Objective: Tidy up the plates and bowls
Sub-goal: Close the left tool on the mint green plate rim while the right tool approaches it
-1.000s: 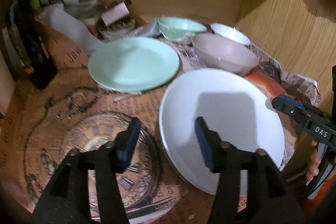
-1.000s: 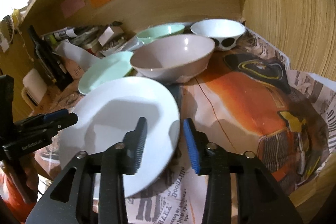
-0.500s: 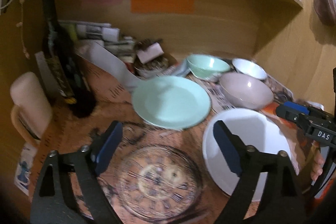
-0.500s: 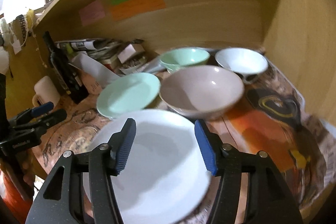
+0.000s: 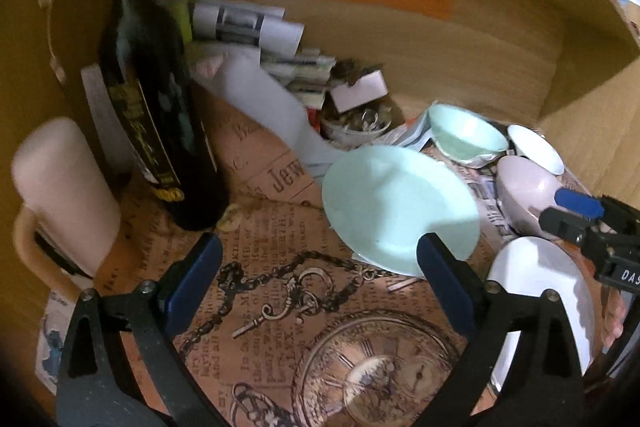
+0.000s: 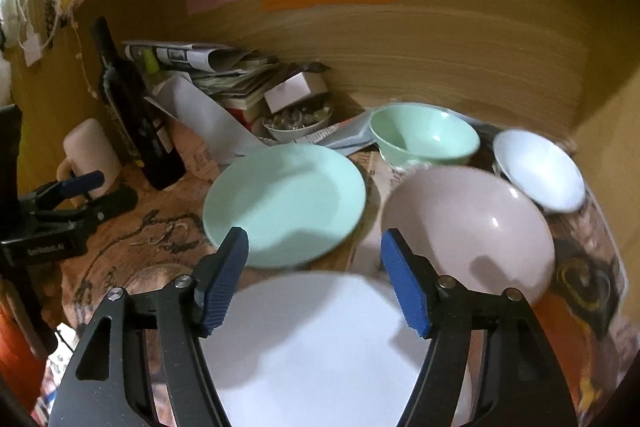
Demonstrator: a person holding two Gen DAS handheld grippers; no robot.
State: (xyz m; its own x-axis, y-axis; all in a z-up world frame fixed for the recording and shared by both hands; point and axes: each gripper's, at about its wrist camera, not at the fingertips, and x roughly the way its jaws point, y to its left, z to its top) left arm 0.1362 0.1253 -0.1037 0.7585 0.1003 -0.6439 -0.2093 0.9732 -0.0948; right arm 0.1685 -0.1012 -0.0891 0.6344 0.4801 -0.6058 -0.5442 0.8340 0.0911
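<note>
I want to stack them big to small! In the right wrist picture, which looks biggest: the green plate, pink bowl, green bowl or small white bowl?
As they look in that view:
1. Pink bowl and green plate: about alike, and the bowl sits nearer the camera, so unsure.
2. Green bowl.
3. Small white bowl.

White plate (image 6: 320, 343) nearest, mint plate (image 6: 284, 203) behind; pink bowl (image 6: 468, 223), mint bowl (image 6: 424, 135), sm white bowl (image 6: 538, 169) at right

- Left gripper (image 5: 318, 275): black frame, blue ribbed pads, silver screws at the finger pivots.
- Right gripper (image 6: 314, 277): identical build; white lettering on its black body.
</note>
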